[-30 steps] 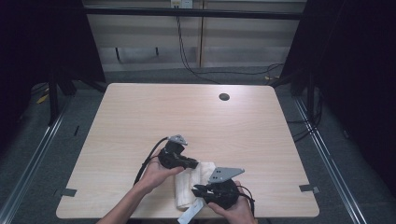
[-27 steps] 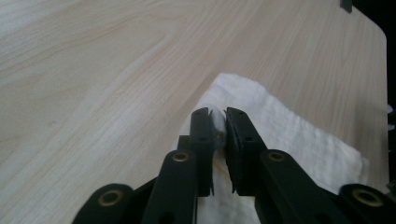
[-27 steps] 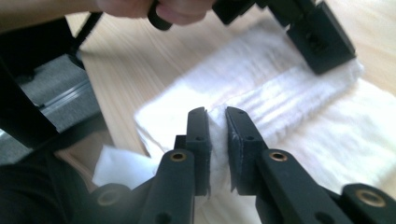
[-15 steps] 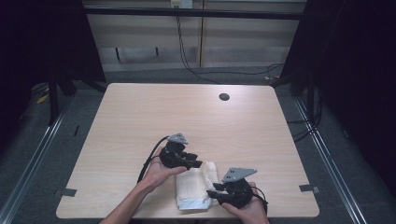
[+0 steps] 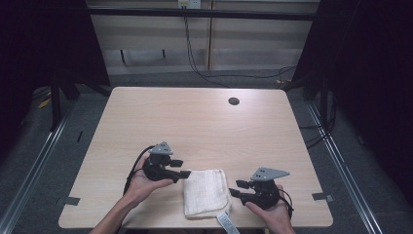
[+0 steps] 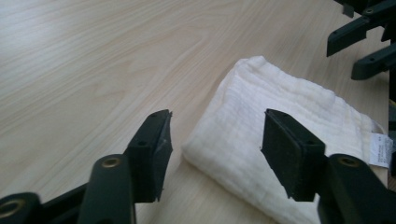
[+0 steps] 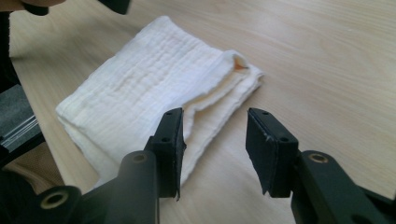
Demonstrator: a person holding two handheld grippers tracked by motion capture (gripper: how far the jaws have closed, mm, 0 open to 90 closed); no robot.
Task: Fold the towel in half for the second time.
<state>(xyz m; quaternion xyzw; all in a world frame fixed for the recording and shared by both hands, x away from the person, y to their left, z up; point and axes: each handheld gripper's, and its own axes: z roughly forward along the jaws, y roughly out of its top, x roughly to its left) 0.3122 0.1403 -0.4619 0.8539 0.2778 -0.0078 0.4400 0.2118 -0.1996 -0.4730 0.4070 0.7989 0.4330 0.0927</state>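
Two grippers are seen flanking a folded white cloth (image 5: 206, 192) that lies flat on the wooden table (image 5: 204, 122), near its front edge. The left gripper (image 5: 181, 168) is held just left of the cloth, the right gripper (image 5: 234, 189) just right of it; both sets of jaws have just been opening and are released, with nothing pressed between the pads. A small sewn-in label (image 6: 380, 148) is attached at the cloth's near corner; faint print is carried on it, but it is too small and blurred to be read. A dark round hole (image 5: 234, 101) is set in the tabletop, well beyond the cloth.
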